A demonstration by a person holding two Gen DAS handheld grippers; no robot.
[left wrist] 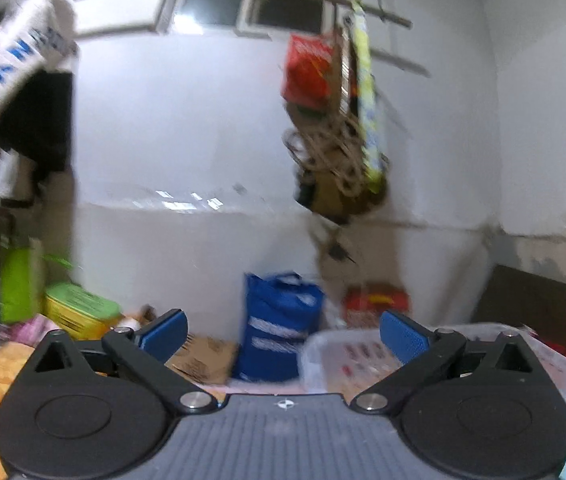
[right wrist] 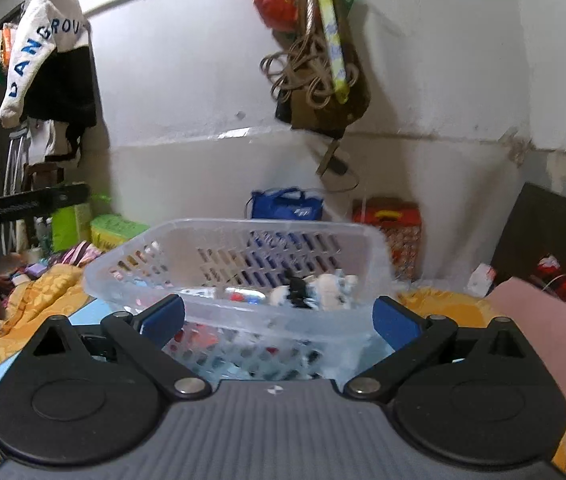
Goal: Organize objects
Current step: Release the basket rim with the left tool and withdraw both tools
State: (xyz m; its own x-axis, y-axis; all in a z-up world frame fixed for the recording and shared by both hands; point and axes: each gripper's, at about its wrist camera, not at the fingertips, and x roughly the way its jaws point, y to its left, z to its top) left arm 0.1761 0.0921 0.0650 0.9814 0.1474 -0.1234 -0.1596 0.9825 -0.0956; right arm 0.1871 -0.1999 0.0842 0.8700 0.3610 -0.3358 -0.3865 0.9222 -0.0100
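A clear plastic basket (right wrist: 219, 236) with slotted walls sits tilted on the bed, straight ahead in the right wrist view. Several small items lie in it, among them white and black pieces (right wrist: 315, 288). My right gripper (right wrist: 279, 320) is open, its blue pads (right wrist: 163, 320) standing to either side of the basket's near wall without pressing on it. In the blurred left wrist view the same basket (left wrist: 323, 356) shows at the lower right. My left gripper (left wrist: 283, 336) is open and holds nothing, pointing at the white wall.
A blue bag (right wrist: 287, 206), a red box (right wrist: 391, 220) and a yellow-green box (right wrist: 115, 232) stand against the wall. Bags and rope (right wrist: 315, 60) hang above them. A white and black jacket (right wrist: 51, 60) hangs on the left. An orange blanket (right wrist: 35, 296) and pink cloth (right wrist: 535, 320) flank the basket.
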